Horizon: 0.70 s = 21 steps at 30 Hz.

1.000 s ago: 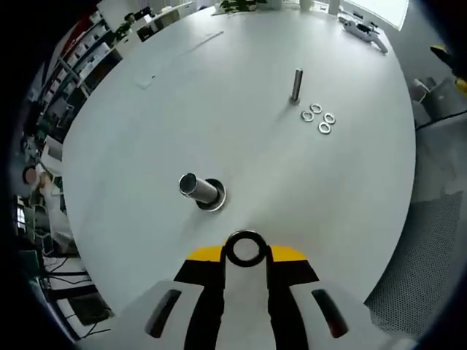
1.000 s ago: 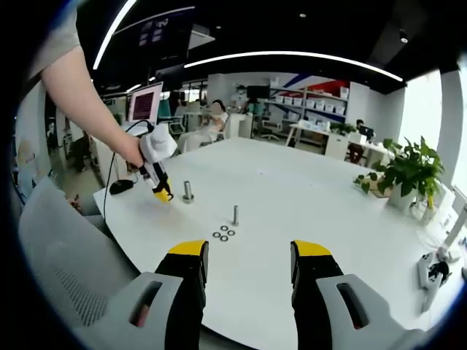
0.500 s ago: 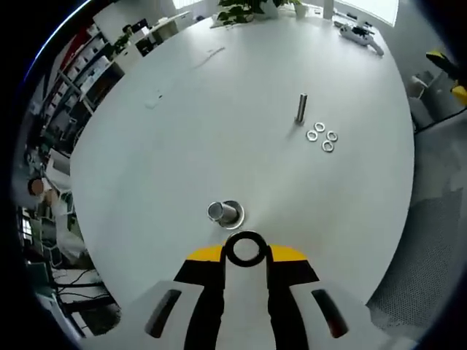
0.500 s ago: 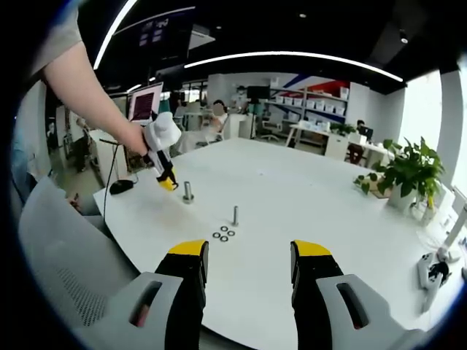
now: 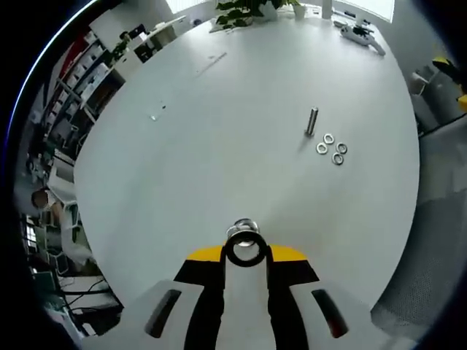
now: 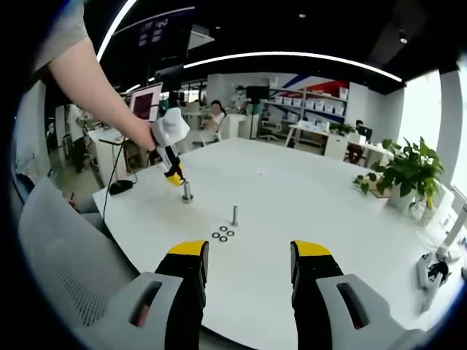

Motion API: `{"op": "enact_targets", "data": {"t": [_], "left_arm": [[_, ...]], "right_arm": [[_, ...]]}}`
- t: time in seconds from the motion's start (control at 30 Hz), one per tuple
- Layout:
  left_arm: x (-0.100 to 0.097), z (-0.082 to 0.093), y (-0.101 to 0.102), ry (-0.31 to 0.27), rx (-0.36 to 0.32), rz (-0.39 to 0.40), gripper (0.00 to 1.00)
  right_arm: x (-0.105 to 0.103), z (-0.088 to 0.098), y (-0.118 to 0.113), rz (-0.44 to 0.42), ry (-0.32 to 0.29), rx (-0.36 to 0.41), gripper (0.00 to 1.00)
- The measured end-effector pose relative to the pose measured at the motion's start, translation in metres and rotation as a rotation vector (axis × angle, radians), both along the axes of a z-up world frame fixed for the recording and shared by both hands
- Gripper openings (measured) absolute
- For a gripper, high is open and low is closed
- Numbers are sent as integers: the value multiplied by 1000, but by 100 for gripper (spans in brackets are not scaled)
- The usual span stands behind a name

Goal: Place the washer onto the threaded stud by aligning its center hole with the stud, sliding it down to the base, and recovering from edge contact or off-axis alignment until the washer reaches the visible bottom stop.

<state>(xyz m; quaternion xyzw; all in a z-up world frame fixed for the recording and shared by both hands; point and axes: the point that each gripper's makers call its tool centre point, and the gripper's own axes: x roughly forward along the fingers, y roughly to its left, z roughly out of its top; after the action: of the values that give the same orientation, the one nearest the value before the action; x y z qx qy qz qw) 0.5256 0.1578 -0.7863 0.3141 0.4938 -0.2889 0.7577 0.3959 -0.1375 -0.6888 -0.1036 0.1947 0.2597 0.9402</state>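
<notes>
My left gripper (image 5: 245, 258) is shut on a dark ring-shaped washer (image 5: 228, 250), held flat at its jaw tips. Just past the washer, the top of a threaded stud (image 5: 243, 227) on a round base peeks out, mostly covered by the ring. In the right gripper view a hand holds the left gripper (image 6: 174, 174) pointing down, right above that stud (image 6: 187, 192) on the white table (image 6: 292, 189). My right gripper (image 6: 248, 257) hangs open near the table's front edge, holding nothing.
A second, thinner stud (image 5: 312, 121) (image 6: 235, 214) stands mid-table with several loose washers (image 5: 332, 149) (image 6: 224, 232) beside it. A white tool (image 5: 361, 33) lies at the far edge. A grey mesh chair (image 6: 51, 240) and a potted plant (image 6: 412, 171) flank the table.
The left gripper has carried the washer over to the stud, which went from ahead of the jaws to just under the ring. The right gripper has stayed still.
</notes>
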Motion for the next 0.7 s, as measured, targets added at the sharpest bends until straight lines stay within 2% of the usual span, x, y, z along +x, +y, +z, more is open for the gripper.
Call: {"op": "enact_targets", "data": {"t": [0.43, 0.7], "left_arm": [[11, -6, -3, -5, 15, 4, 19], [9, -9, -4, 13, 38, -13, 19]], "right_arm": [[0, -1, 0, 1, 3, -7, 47], [0, -2, 0, 2, 6, -8, 47]]}}
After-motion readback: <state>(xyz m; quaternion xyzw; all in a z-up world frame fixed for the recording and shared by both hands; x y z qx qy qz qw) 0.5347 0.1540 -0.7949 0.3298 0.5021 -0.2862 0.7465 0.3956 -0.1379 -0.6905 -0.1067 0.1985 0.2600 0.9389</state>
